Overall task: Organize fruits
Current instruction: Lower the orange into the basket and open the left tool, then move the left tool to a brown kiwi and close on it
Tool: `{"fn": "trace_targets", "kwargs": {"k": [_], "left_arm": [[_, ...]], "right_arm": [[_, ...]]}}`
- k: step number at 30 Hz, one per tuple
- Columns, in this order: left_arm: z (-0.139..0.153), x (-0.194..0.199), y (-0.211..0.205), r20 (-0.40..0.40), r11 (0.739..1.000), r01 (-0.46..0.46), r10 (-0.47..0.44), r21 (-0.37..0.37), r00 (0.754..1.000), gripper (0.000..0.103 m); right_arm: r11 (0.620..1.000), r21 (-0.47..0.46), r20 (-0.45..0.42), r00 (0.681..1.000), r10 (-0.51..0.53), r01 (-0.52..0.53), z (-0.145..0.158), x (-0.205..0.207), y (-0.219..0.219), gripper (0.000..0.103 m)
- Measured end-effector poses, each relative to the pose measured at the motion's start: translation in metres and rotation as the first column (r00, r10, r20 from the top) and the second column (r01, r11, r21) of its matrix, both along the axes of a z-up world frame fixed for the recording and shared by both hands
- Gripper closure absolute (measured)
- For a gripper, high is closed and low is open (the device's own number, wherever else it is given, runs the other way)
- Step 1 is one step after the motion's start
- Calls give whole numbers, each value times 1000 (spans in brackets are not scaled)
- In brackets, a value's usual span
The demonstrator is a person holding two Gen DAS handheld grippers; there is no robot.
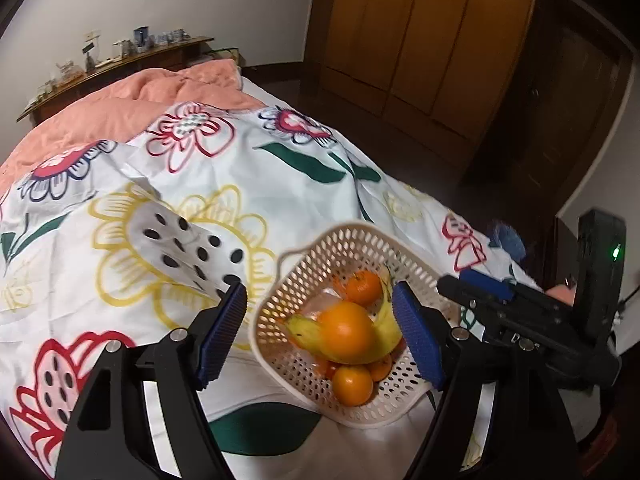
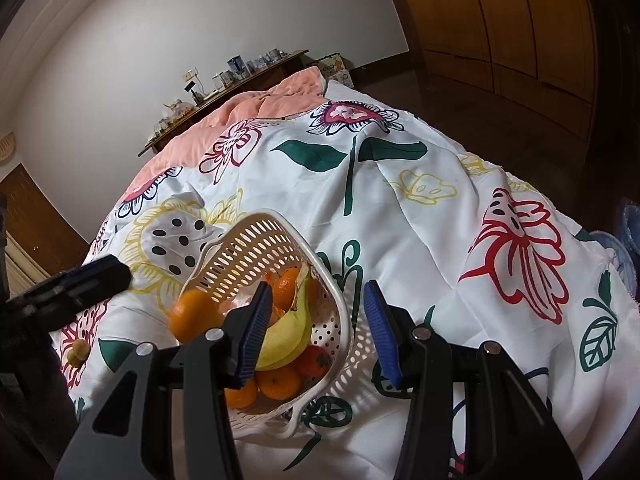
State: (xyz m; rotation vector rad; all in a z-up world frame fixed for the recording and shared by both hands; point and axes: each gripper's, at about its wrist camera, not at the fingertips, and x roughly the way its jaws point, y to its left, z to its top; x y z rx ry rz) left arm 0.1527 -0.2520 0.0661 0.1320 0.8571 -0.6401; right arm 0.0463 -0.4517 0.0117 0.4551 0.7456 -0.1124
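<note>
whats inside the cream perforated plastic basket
Inside the cream perforated plastic basket: a large orange on top of a yellow banana, with smaller tangerines around and below. Whatever lies beneath the pile is covered.

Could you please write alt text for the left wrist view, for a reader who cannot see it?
A white perforated basket holding oranges and a banana sits on a floral bedspread, framed between the open left tongs. The right tongs reach in from the right edge; a wooden wardrobe stands behind.
</note>
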Motion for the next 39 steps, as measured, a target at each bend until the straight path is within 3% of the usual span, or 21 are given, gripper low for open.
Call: {"fn": "trace_targets", "kwargs": {"k": [8,17,24,29,32,35,39], "left_arm": [[20,1,20,44,998,-62,63,-19,997,27],[16,-11,31,60,996,-88,87,19,994,26],[16,-23,48,85,989,-146,142,31,986,22],[13,-31,54,136,981,-179,167,80,977,21],[14,-36,55,162,978,-186,169,95,972,21],[16,-44,56,197,976,-183,158,117,968,20],[15,-52,53,223,975,-173,139,139,965,17]], "right_arm": [[1000,21,-3,1000,-1,2,0,0,0,55],[995,79,16,998,-66,64,5,-7,-24,55],[996,61,19,998,-67,65,10,-7,-21,55],[999,-44,8,1000,-22,22,11,-3,5,53],[992,-129,2,1000,0,0,12,-1,23,39],[978,-206,-23,999,27,-32,12,1,40,37],[971,-234,-50,998,34,-45,10,1,49,33]]}}
